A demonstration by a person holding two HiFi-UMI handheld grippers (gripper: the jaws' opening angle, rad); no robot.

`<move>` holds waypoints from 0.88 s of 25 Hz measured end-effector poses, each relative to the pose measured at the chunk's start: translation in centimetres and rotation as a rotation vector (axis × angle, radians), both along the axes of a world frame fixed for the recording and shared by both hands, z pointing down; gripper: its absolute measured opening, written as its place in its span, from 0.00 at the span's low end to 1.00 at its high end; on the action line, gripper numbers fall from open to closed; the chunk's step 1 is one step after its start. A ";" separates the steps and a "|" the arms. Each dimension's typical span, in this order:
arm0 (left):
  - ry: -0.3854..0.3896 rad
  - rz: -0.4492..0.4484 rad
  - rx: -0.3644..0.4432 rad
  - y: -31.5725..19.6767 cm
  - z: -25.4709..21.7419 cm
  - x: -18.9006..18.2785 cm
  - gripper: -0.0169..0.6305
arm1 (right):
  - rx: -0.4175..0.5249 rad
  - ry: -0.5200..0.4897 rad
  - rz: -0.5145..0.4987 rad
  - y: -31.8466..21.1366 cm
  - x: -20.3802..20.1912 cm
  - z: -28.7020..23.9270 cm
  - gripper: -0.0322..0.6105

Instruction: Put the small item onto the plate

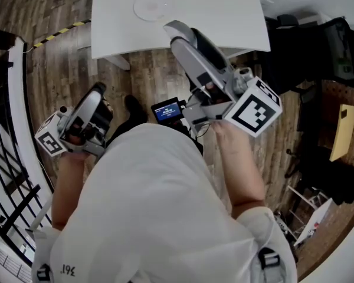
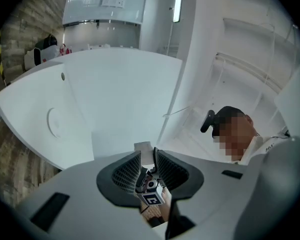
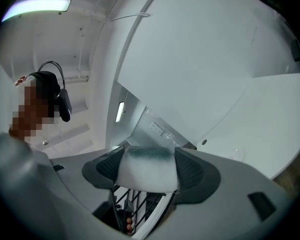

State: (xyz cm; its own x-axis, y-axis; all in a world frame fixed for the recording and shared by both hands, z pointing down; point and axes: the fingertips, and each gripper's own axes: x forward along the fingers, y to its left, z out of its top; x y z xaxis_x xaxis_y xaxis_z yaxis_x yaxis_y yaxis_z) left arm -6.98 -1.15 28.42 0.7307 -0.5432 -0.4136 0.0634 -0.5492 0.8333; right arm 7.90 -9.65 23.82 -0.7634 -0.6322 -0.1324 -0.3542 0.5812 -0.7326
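Note:
A clear round plate [image 1: 139,8] lies on the white table [image 1: 224,16] ahead of me; in the left gripper view the plate [image 2: 54,122] is only a faint ring on the table top. My right gripper [image 1: 176,30] is raised in front of the table's near edge, short of the plate. It is shut on a small white spongy block with a dark green edge [image 3: 149,171], which fills the span between the jaws [image 3: 150,155]. My left gripper [image 1: 99,91] is held low at my left side, away from the table. Its jaws [image 2: 149,156] stand almost together with nothing clearly held.
Wooden floor lies below the table. A black railing [image 1: 6,158] runs along the left, and yellow-black tape [image 1: 59,34] marks the floor near it. Dark chairs and gear [image 1: 330,46] crowd the right, with a yellow board [image 1: 344,128]. A small lit screen [image 1: 168,109] hangs at my chest.

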 end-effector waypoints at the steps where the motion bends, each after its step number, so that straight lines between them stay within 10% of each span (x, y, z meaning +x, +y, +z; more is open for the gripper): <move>1: 0.004 0.005 -0.004 -0.7 -0.1 -0.9 0.19 | -0.007 0.003 0.011 -0.7 -0.8 0.2 0.53; 22: 0.011 0.027 -0.030 -6.2 0.8 -5.2 0.19 | -0.037 0.065 0.075 -6.6 -3.6 2.0 0.53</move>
